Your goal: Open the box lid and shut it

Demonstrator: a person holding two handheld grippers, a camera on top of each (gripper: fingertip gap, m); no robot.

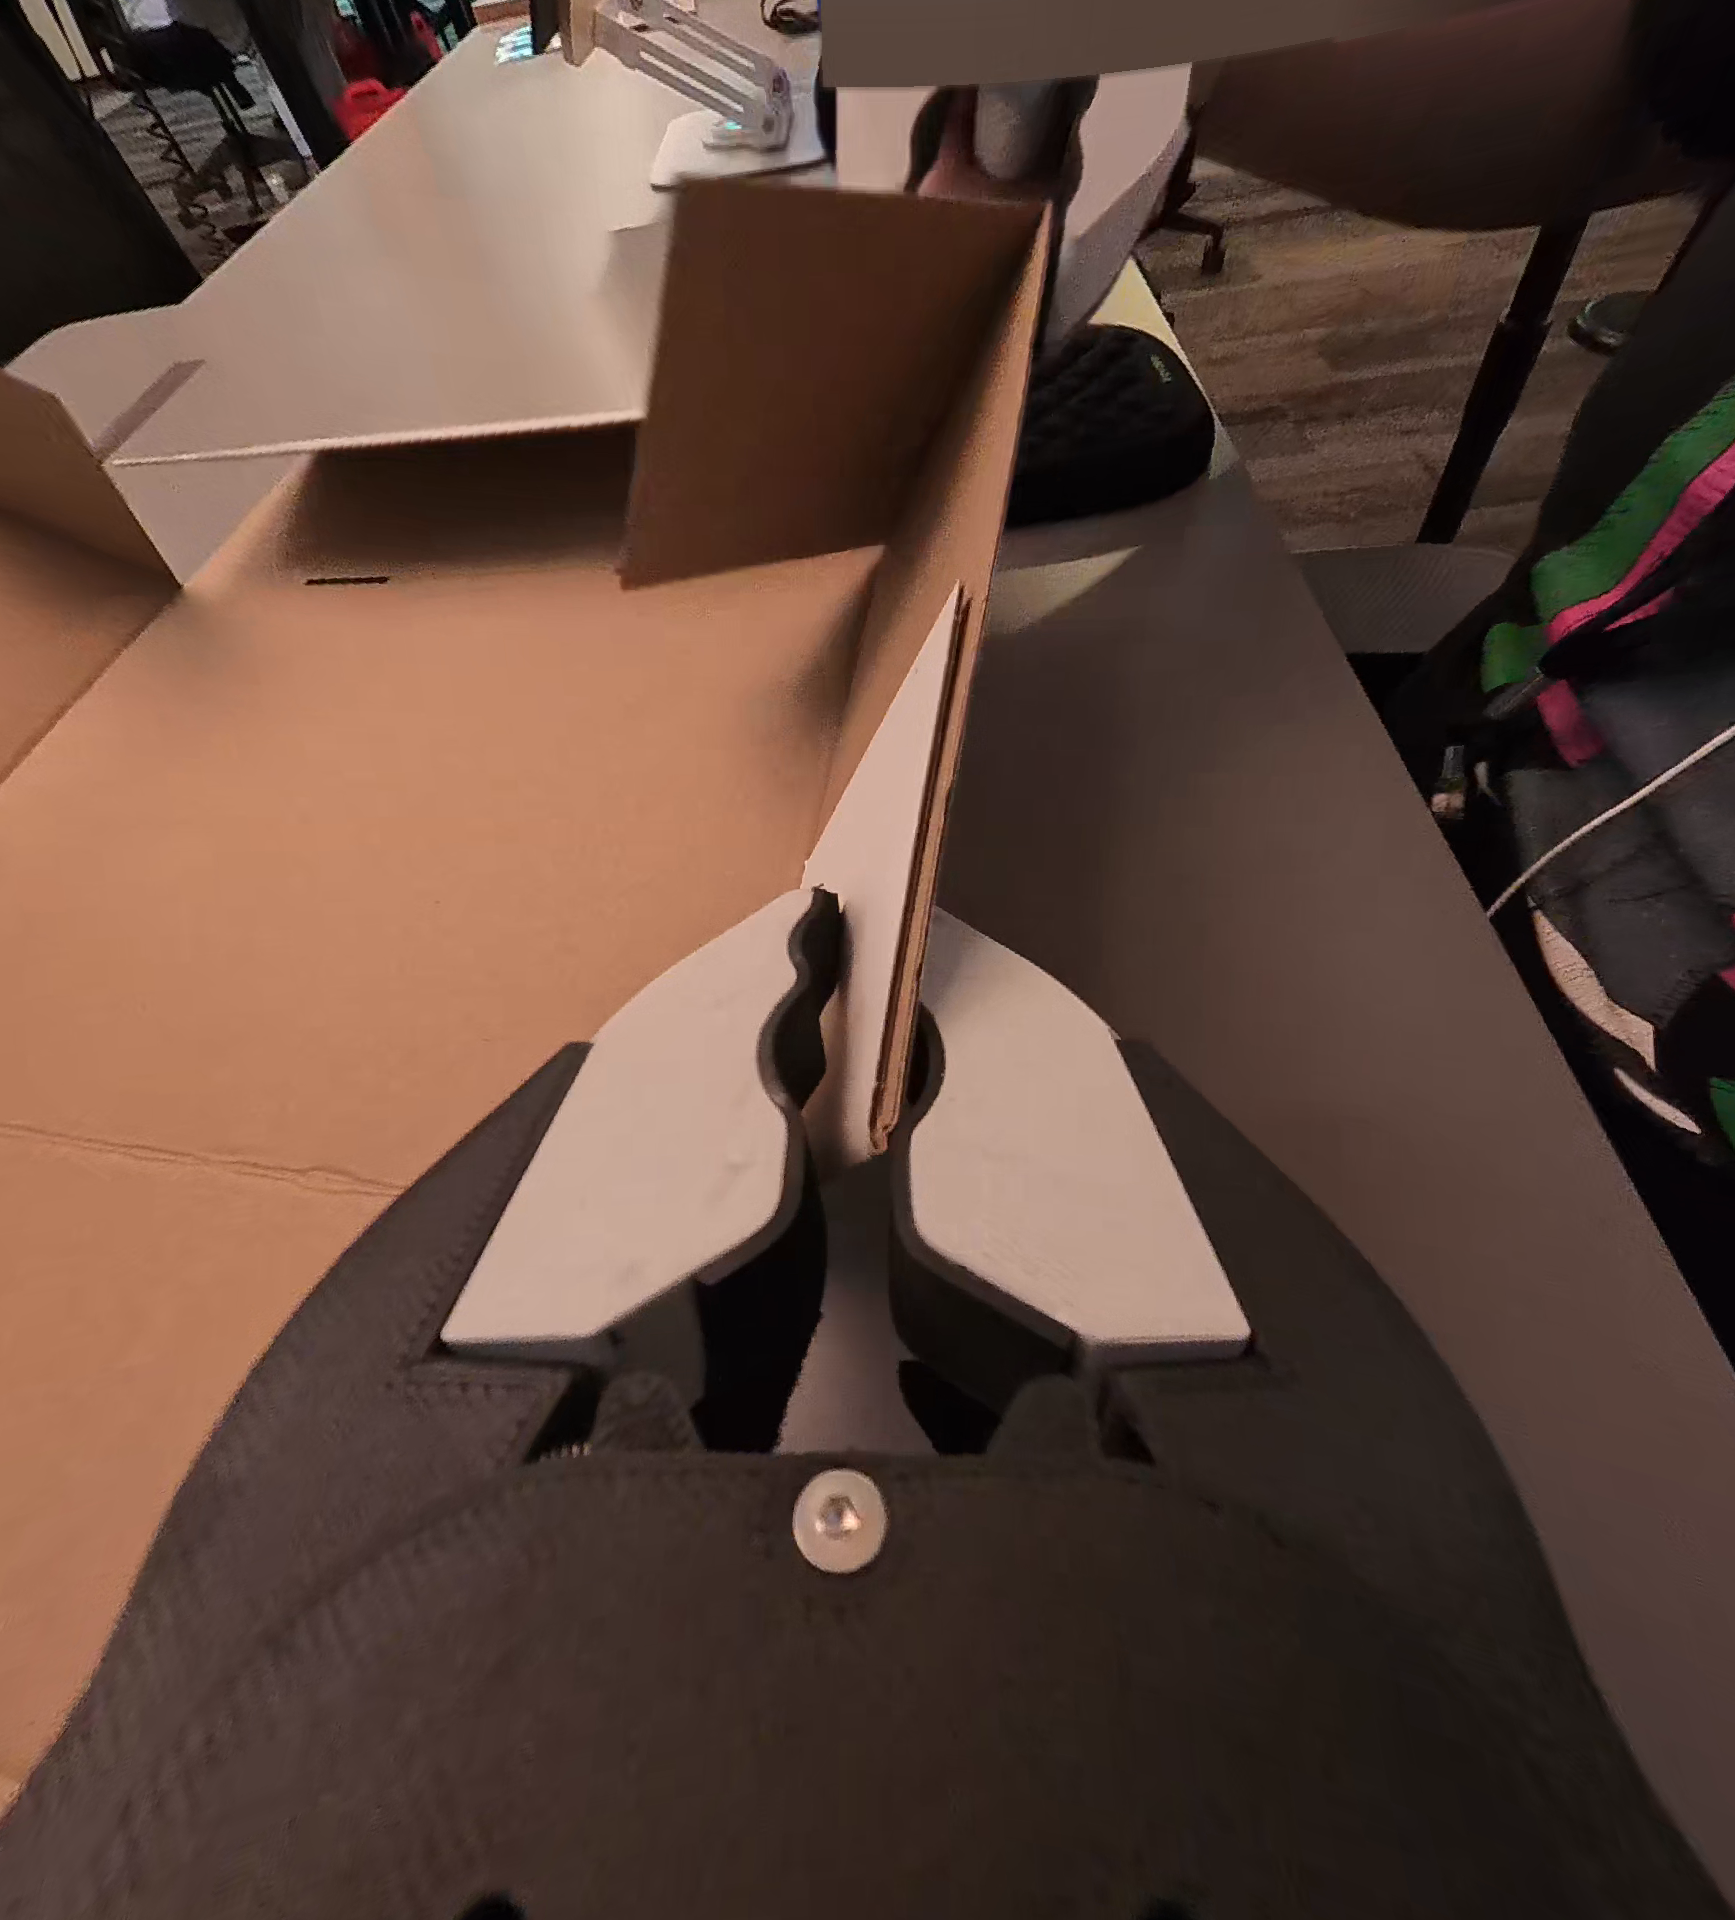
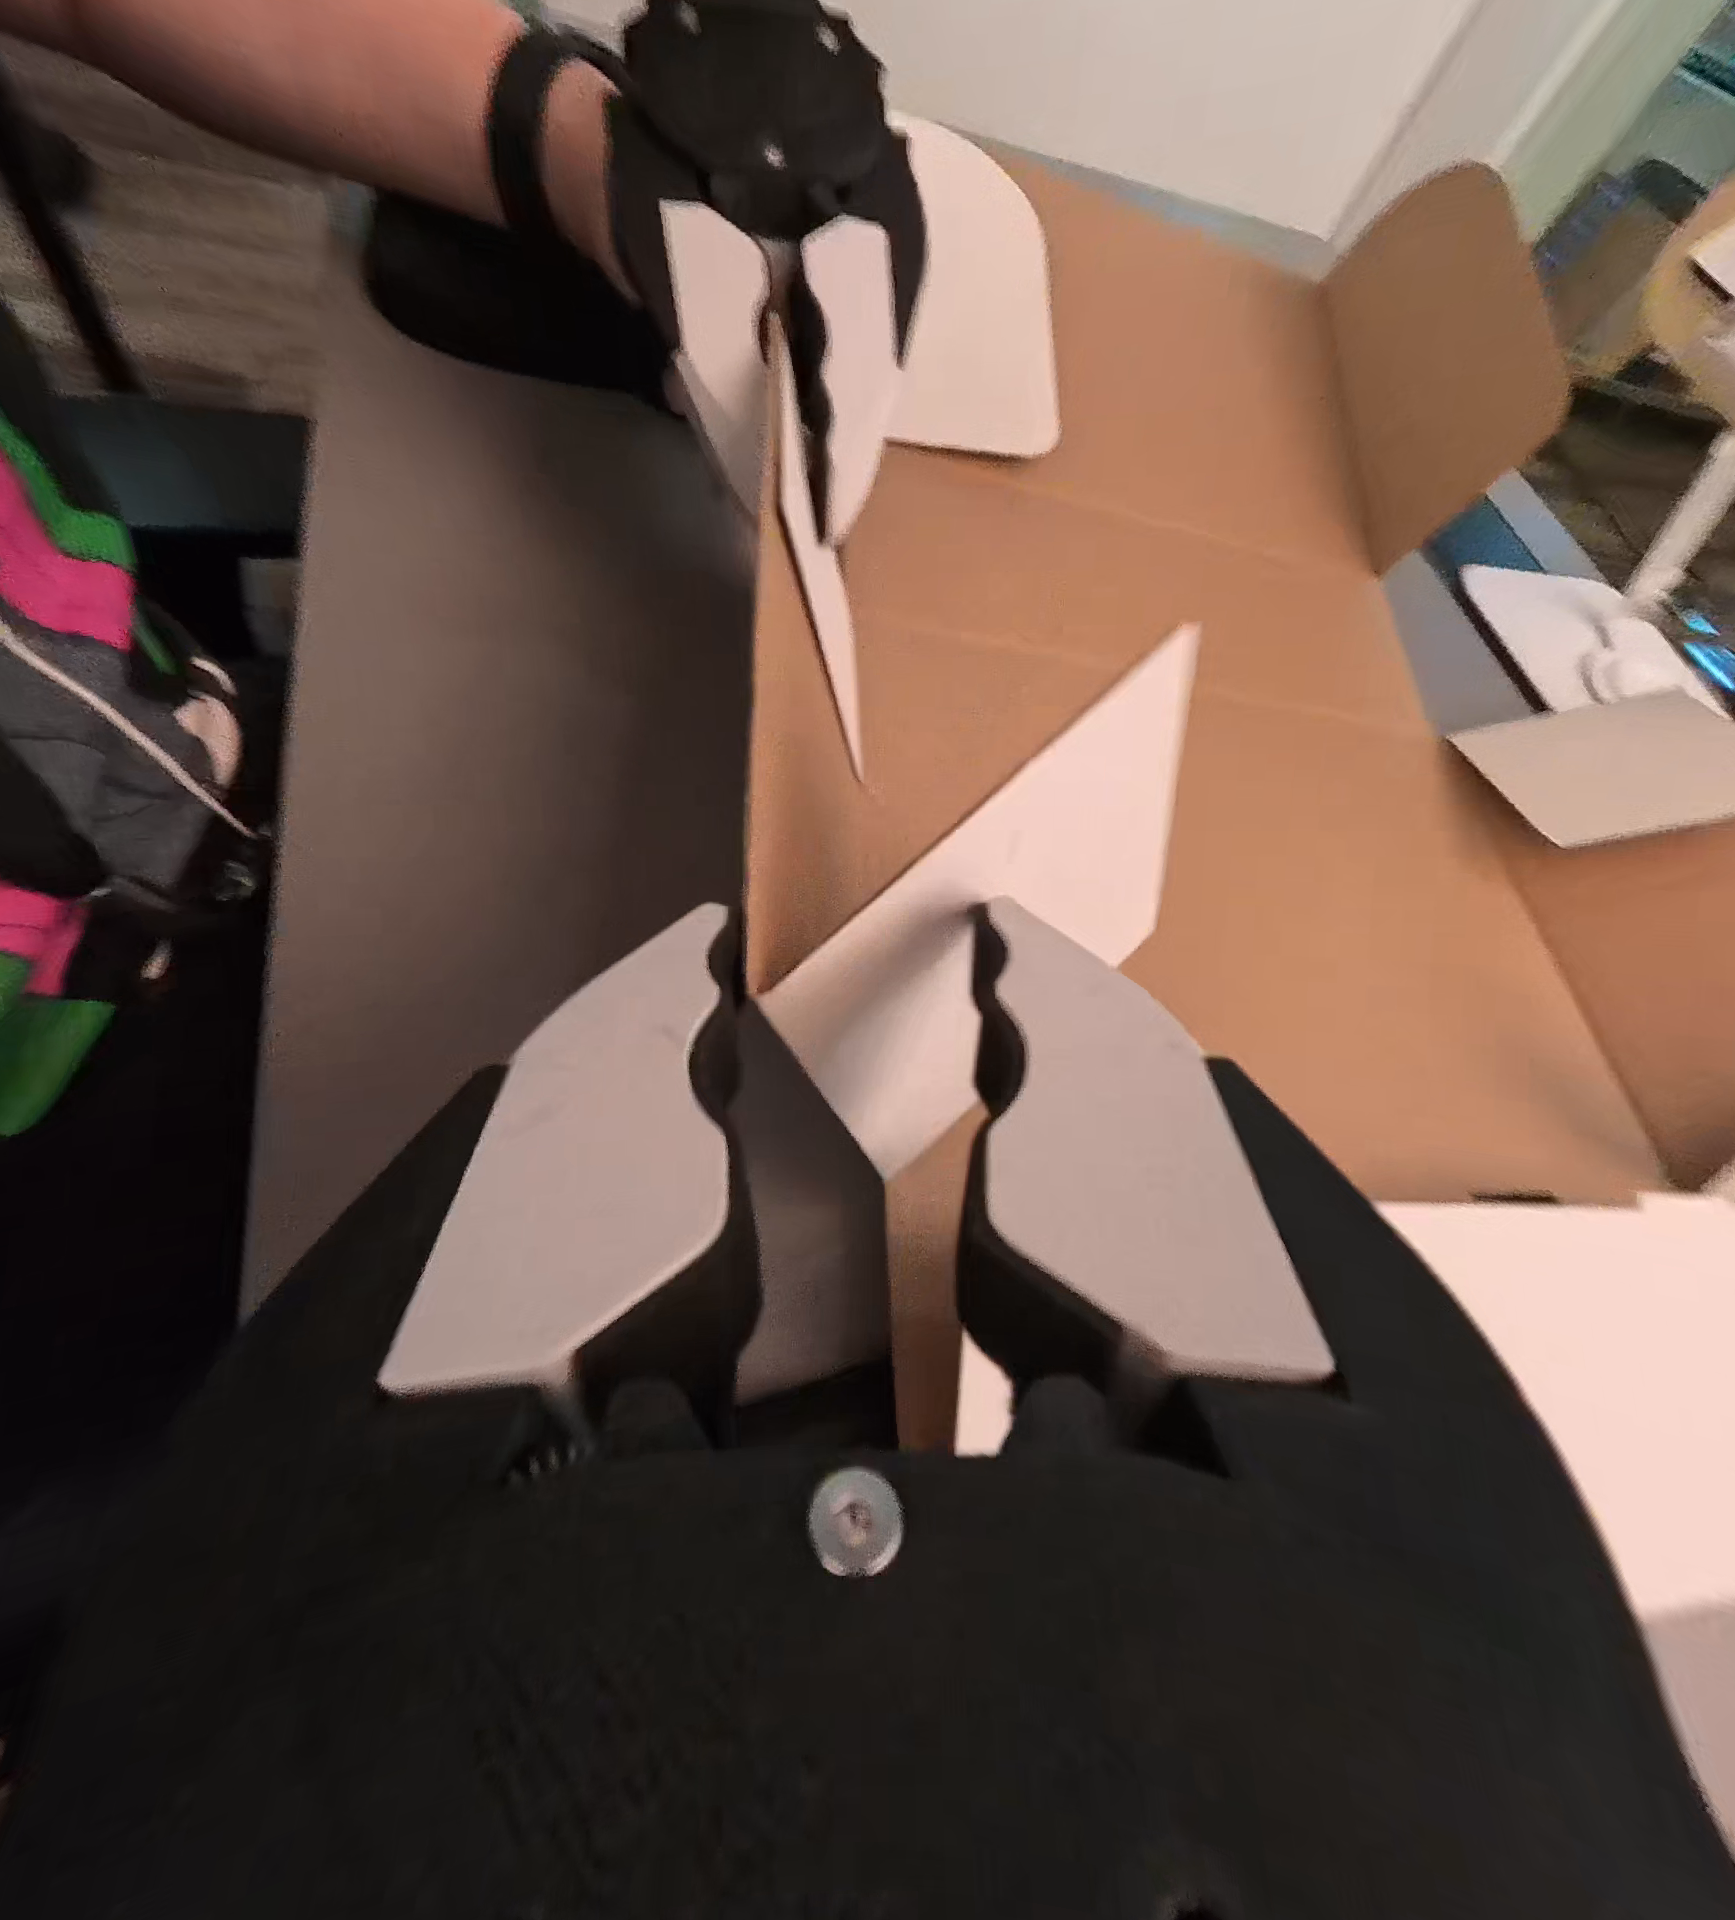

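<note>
Left gripper (image 1: pixel 868 1023): jaws pinched on the upright box lid (image 1: pixel 930 831) edge, running straight ahead. Right gripper (image 2: pixel 858 961): jaws apart, holding nothing, straddling the same edge's other end.

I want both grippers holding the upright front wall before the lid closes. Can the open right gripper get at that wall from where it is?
Probably yes. The right gripper is open at the upright front wall's near corner, nothing between; the left gripper pinches it farther along.
</note>
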